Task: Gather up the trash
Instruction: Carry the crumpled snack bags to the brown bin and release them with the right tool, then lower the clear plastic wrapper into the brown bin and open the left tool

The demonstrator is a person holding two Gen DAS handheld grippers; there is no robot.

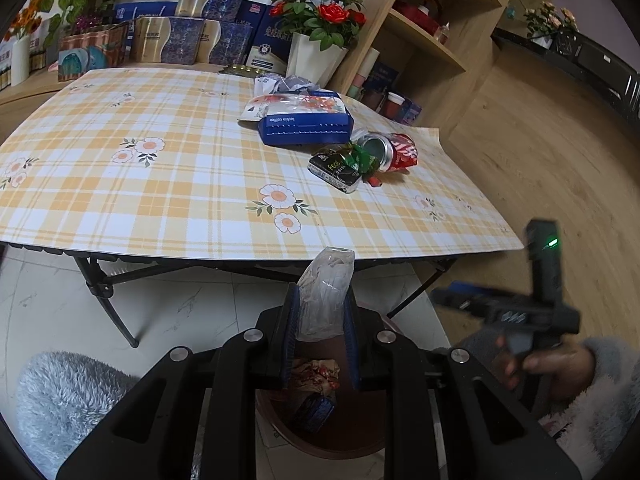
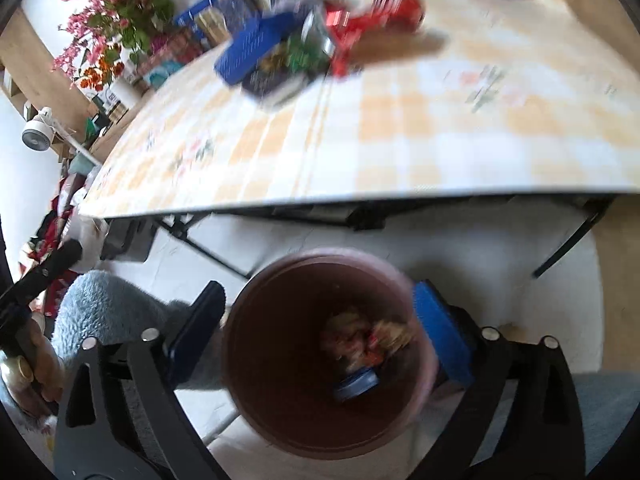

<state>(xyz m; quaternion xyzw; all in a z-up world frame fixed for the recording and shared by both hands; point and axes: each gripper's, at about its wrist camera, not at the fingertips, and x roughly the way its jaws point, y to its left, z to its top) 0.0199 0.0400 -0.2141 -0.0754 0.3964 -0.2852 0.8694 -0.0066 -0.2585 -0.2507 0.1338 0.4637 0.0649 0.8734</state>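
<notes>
My left gripper [image 1: 322,300] is shut on a crumpled clear plastic wrapper [image 1: 326,292] and holds it above the brown trash bin [image 1: 352,440] on the floor. The bin holds several scraps. My right gripper [image 2: 320,320] is open and empty, its fingers on either side of the bin [image 2: 256,360]. It also shows in the left wrist view [image 1: 448,294], at the right. On the checked table [image 1: 160,184] lie a red crushed can [image 1: 394,152], a dark packet with green foil [image 1: 340,166], a blue carton [image 1: 306,124] and crumpled wrappers [image 1: 288,84].
Gift boxes [image 1: 192,36] and flower pots [image 1: 316,56] stand behind the table. A wooden shelf [image 1: 424,40] stands at the right. A grey fluffy sleeve [image 1: 68,392] shows at the lower left. The folding table's black legs [image 1: 108,300] stand beside the bin.
</notes>
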